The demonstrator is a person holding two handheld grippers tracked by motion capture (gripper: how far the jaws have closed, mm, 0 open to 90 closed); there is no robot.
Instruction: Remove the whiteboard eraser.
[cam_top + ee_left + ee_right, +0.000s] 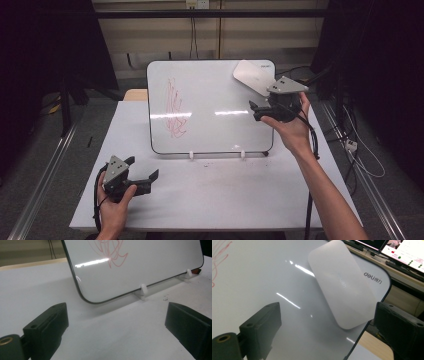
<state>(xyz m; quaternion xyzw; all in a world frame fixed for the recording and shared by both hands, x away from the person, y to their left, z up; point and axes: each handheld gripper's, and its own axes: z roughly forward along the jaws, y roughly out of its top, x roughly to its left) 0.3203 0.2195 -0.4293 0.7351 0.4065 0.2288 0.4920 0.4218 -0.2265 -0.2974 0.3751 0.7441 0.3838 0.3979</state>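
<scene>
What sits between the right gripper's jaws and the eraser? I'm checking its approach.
Nothing: in the right gripper view, bare whiteboard separates the open right gripper from the eraser.

Whiteboard [210,107] blocks the table's [215,195] back; its front lies open.

Two black jaws rise from the bottom edge, standing apart with nothing between them. Beyond them slopes a whiteboard [274,285] with a dark rim and a printed logo near its rounded corner. A flat white eraser [342,285] with rounded ends lies against the board near that corner. Red scribbles [219,257] show at far left. Monitors [404,252] glow at upper right.
</scene>
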